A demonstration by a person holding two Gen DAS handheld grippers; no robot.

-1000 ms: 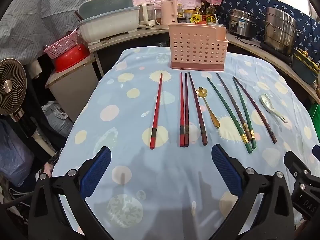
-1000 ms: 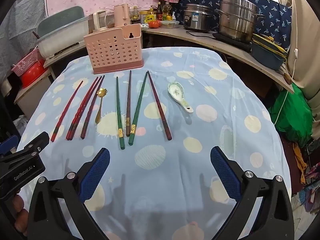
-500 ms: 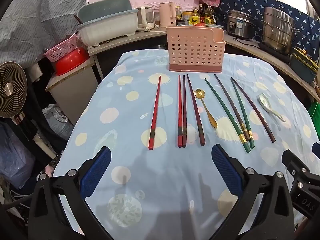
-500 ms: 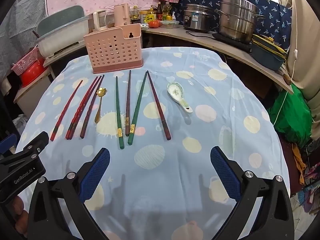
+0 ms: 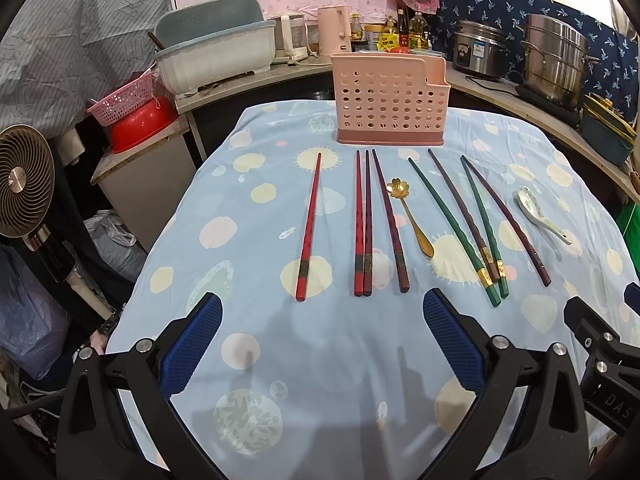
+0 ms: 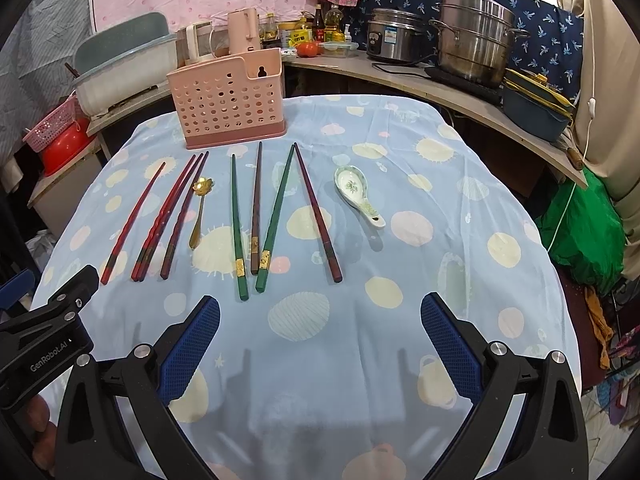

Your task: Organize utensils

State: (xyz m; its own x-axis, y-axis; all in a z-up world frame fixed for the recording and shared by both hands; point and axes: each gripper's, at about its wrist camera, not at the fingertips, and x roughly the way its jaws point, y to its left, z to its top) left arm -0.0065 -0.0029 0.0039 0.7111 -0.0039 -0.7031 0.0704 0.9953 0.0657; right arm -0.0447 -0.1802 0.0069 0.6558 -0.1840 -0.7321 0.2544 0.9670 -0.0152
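Since a second ago the left tongs [image 5: 322,336] have drawn slightly back and up: the utensils sit a little farther ahead of them, and more of the blue dotted cloth [image 5: 248,264] shows in front of their blue pads. The right tongs [image 6: 320,336] have barely shifted. Both tongs are spread wide and hold nothing, hovering over the near edge of the counter [image 6: 460,264].

Ahead of the left tongs, one red chopstick [image 5: 309,226] lies alone toward their left pad. A pair of red chopsticks [image 5: 363,224] lies touching side by side straight ahead, with a dark red chopstick [image 5: 390,220] just to its right. Beyond the right pad lies a gold spoon [image 5: 412,216] with a flower-shaped bowl.

Ahead of the right tongs, two green chopsticks [image 6: 238,228] and a dark brown chopstick [image 6: 256,208] between them lie in a loose fan, their near ends close together. Another dark red chopstick [image 6: 318,214] lies to the right of these, and a white ceramic spoon [image 6: 358,194] farther right, apart from it.

A pink perforated holder [image 6: 230,104] stands upright at the far edge of the cloth, beyond all the utensils.

The right tongs' body shows at the right edge of the left wrist view, and the left tongs' body at the left edge of the right wrist view.
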